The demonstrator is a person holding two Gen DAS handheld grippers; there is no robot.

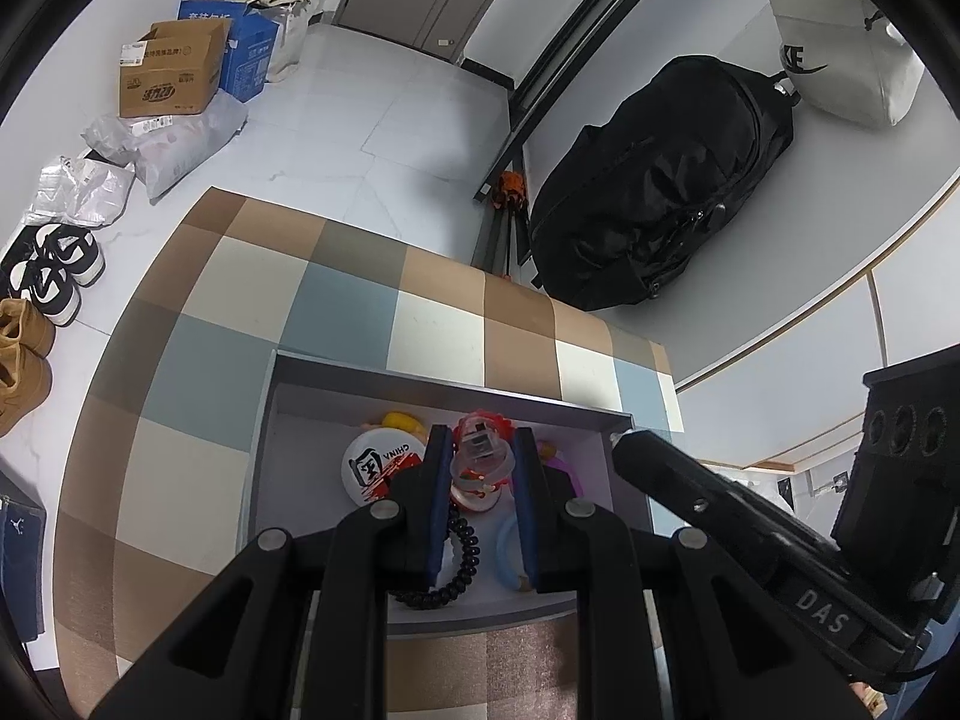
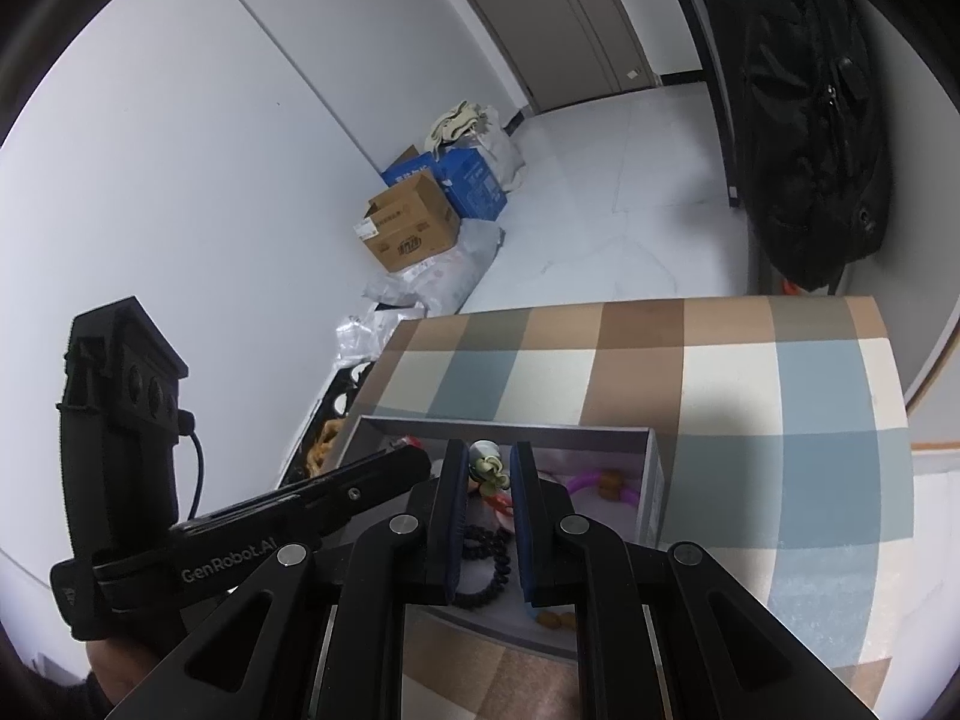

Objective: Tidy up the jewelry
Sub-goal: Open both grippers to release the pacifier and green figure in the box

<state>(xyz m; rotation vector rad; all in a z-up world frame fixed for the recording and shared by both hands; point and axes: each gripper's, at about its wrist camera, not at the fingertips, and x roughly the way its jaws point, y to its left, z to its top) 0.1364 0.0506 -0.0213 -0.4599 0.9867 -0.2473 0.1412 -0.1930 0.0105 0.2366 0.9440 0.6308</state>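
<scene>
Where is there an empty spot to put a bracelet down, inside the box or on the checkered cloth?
The grey open box is crowded in the middle: the black bead bracelet, the white round badge and the purple ring fill it. Its far-left corner looks bare. The checkered cloth beyond and left of the box is bare.

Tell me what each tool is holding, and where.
Left tool: clear plastic hair clip, pinched at its sides. Right tool: small greenish flower ornament, gripped by its sides.
</scene>
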